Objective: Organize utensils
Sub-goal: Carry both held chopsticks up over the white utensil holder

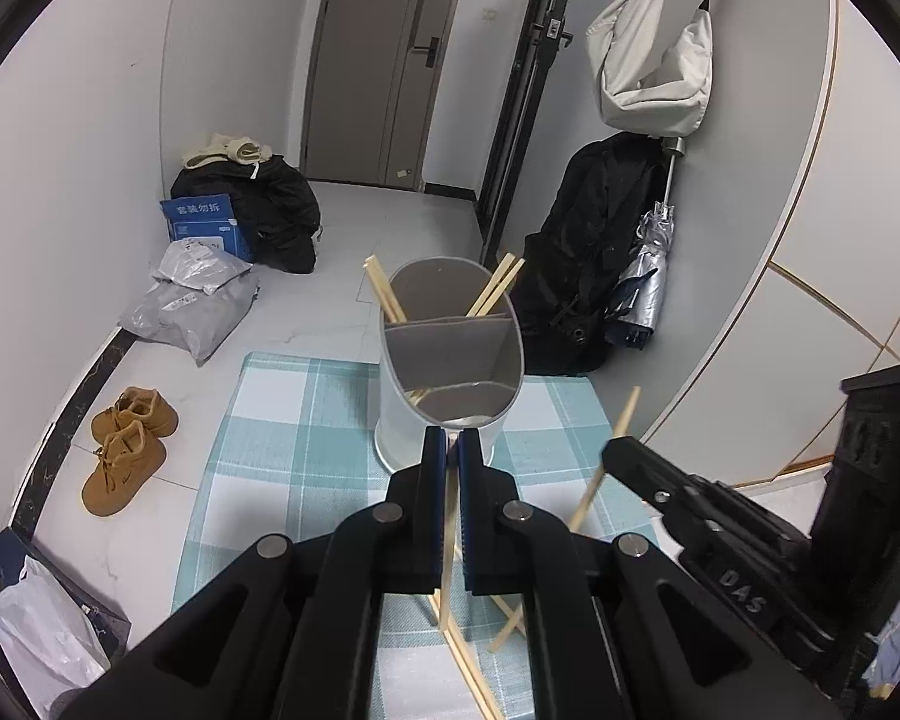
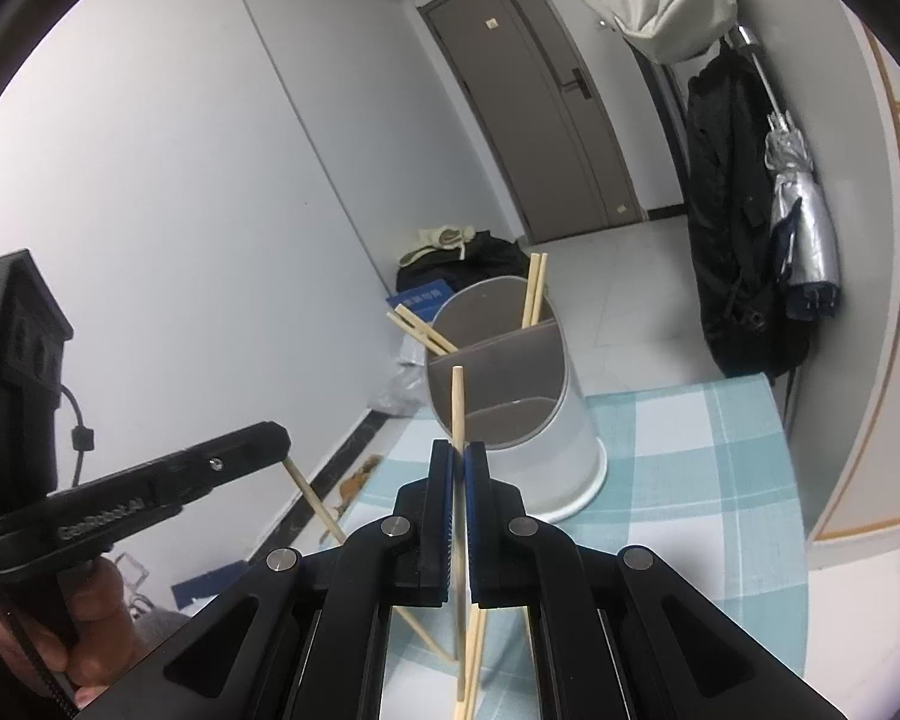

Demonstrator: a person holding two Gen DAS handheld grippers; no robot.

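both grippers clamp chopsticks upright, tips toward the holder (image 2: pixel 510 396).

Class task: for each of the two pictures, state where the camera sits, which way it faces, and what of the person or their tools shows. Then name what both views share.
Left wrist view: sits on the left gripper, looking forward and down at the utensil holder; its jaws grip a chopstick; the right gripper enters at the right.
Right wrist view: sits on the right gripper, facing the holder; the left gripper and a hand show at the left.
Shared: holder, checked cloth, door.
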